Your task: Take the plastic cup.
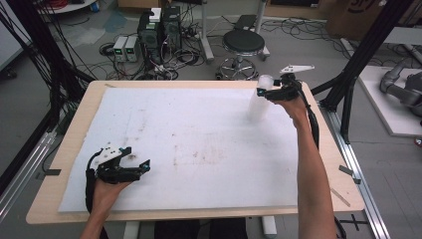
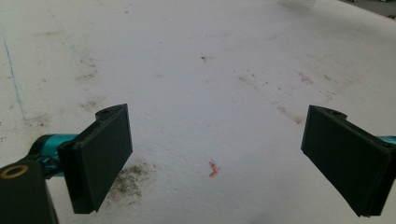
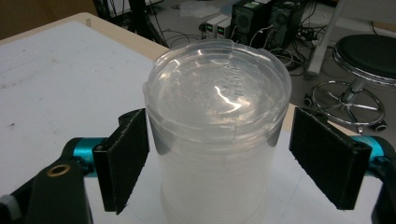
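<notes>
**Fingers spread on both sides, a tub between the right pair**

Fingers of my right gripper [image 3: 219, 158] stand wide apart on either side of a clear plastic tub [image 3: 217, 135] with a lid. From the right gripper view, one pad [image 3: 126, 156] sits just beside the tub's wall, maybe touching it, while the other is clearly apart; I am not clamping it. That view shows the lid's rim and the cloudy wall close up. From the high view the tub [image 1: 260, 102] is just a pale upright column at the far right of the white foam sheet [image 1: 199, 144] that covers the bench [image 1: 74, 119], with my right gripper [image 1: 263, 92] up at its top.

My left gripper [image 1: 137, 159] rests low at the near left of the sheet, fingers released and holding nothing. The left gripper view, looking between its spread pads [image 2: 100, 156], picks out what the high view blurs: a small orange scrap [image 2: 213, 169] and a dark smudge [image 2: 128, 182] on the foam.

Past the bench, the high view shows a black stool [image 1: 243, 45] and computer towers [image 1: 160, 30] on the floor.
</notes>
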The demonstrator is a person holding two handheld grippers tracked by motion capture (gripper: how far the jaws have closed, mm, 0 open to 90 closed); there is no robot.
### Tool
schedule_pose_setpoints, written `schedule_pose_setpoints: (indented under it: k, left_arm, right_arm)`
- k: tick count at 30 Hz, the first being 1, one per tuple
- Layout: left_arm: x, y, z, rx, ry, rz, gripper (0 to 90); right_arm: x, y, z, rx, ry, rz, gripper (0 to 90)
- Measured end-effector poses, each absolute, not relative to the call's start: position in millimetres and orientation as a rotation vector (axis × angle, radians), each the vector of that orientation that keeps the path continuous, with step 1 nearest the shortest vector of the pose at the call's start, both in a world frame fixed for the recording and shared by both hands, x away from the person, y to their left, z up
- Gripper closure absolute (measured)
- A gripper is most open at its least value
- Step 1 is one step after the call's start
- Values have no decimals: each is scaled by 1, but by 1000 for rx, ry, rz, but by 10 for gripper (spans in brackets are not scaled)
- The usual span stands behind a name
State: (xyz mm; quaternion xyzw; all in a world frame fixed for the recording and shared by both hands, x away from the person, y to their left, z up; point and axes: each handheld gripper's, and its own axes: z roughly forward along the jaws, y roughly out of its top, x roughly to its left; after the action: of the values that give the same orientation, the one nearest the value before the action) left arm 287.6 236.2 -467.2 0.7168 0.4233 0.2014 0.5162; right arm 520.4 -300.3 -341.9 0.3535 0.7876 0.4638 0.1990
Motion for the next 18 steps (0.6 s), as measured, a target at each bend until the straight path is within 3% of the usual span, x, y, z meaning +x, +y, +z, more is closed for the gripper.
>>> schedule_pose_setpoints:
  k: [8, 18]
  left_arm:
    - [288, 236, -467, 1720, 1018, 484, 86]
    - [288, 237, -467, 1720, 1019, 484, 86]
  right_arm:
    - [521, -298, -344, 996, 2204, 1300, 199]
    - [521, -296, -345, 996, 2203, 1290, 287]
